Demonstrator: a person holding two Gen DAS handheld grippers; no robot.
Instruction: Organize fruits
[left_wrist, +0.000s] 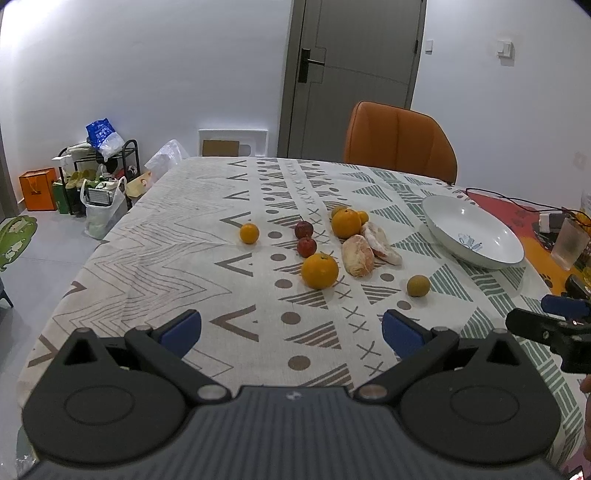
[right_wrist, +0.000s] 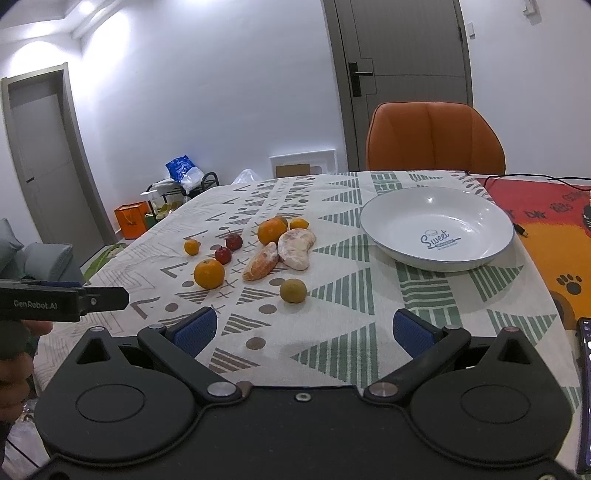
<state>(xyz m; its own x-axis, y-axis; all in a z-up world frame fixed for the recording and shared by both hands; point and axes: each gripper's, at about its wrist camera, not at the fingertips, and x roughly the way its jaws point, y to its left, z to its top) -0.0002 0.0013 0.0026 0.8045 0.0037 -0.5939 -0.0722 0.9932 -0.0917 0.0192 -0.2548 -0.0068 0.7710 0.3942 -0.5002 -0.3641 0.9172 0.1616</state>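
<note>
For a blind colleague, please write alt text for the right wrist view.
Loose fruits lie on a patterned tablecloth left of an empty white bowl. The open right gripper hovers near the table edge, holding nothing. An orange chair stands behind the table.

So the fruits (right_wrist: 258, 251) sit bunched mid-table on the tablecloth (right_wrist: 332, 332), bowl (right_wrist: 436, 229) off at their 3 o'clock, chair (right_wrist: 436, 136) behind at 12.

Table (right_wrist: 332, 332), covered by patterned cloth (right_wrist: 343, 295): scattered fruits (right_wrist: 273, 251) are laid left of centre; white bowl (right_wrist: 436, 229) is set far right.
</note>
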